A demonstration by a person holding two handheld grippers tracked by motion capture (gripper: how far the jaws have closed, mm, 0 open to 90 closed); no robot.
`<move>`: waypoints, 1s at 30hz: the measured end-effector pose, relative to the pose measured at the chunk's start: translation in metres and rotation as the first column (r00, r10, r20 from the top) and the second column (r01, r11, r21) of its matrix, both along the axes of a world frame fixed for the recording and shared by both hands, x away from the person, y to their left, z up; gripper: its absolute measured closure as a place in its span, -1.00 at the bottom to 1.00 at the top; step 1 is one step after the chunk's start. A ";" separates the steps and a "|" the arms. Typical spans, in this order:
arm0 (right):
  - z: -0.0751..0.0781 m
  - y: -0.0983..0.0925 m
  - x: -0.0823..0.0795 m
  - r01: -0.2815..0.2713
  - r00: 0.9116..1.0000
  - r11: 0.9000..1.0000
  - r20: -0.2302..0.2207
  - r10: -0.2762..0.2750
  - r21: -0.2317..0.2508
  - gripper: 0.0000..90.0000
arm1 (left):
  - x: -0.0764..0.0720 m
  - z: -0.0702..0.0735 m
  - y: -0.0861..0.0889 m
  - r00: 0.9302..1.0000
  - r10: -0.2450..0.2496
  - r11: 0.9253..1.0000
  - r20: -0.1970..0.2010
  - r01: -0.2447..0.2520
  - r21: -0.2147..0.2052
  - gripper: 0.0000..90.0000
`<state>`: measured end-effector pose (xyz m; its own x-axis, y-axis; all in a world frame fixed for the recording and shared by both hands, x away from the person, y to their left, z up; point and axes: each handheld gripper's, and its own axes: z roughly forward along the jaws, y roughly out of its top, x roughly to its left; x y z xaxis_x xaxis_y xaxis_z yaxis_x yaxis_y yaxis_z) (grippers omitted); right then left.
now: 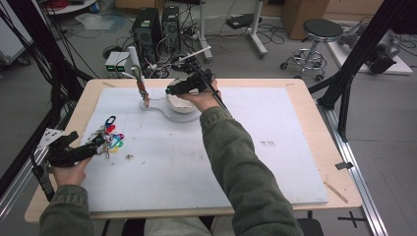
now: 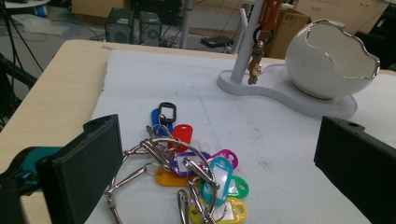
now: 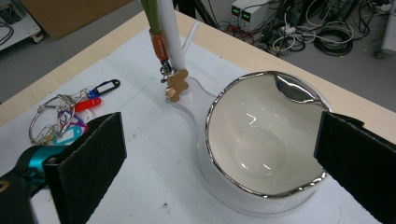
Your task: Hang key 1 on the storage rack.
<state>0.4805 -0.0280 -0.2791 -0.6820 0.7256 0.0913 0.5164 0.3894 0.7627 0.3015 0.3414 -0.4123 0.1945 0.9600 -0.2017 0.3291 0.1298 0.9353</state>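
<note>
The right claw (image 1: 173,90) hovered over the white egg-shaped ceramic bowl with a silver rim (image 3: 261,135), its jaws spread wide and empty. Just beside the bowl, on the same white curved base (image 2: 299,95), an orange-strapped key with a small wooden charm (image 3: 175,84) already hung from the white upright post (image 2: 243,44), so one key appeared to be placed. The left claw (image 1: 101,145) rested low on the white mat (image 1: 196,162) covering the wooden tabletop (image 1: 319,142), its jaws apart around the bunch of metal rings with coloured plastic key tags (image 2: 187,172); whether a pad touched a ring was hard to tell. That bunch remained to be lifted and brought to the stand.
</note>
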 end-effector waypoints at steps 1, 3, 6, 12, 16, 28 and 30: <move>0.001 -0.001 -0.001 -0.001 1.000 1.000 0.001 0.001 -0.001 -0.97 | 0.000 0.000 0.000 1.000 0.000 1.000 -0.001 0.000 0.002 -0.96; 0.002 -0.005 -0.003 0.002 1.000 1.000 0.004 -0.002 -0.004 -0.97 | 0.001 0.000 -0.001 1.000 0.000 1.000 0.000 0.000 0.002 -0.96; 0.002 -0.011 -0.006 0.013 1.000 1.000 0.012 -0.013 0.006 -0.97 | 0.000 0.001 -0.001 1.000 0.001 1.000 0.000 -0.001 0.002 -0.96; -0.005 -0.027 -0.007 0.021 1.000 1.000 -0.009 -0.021 0.013 -0.97 | 0.001 0.000 -0.002 1.000 -0.005 1.000 -0.004 0.005 0.008 -0.96; -0.006 -0.034 -0.011 0.027 1.000 0.999 -0.008 -0.027 0.025 -0.97 | 0.001 0.000 -0.002 1.000 -0.007 1.000 -0.008 0.007 0.009 -0.96; -0.020 -0.059 -0.025 0.032 0.999 0.999 -0.003 -0.032 0.039 -0.97 | 0.001 0.000 -0.003 1.000 -0.006 1.000 -0.007 0.006 0.011 -0.96; -0.021 -0.064 -0.027 0.030 1.000 0.999 -0.005 -0.030 0.032 -0.97 | 0.001 0.001 -0.003 1.000 -0.006 1.000 -0.008 0.006 0.011 -0.96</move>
<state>0.4537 -0.0918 -0.3002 -0.6597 0.7422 0.1182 0.5312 0.3492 0.7719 0.3022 0.3382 -0.4118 0.1987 0.9610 -0.1924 0.3369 0.1174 0.9342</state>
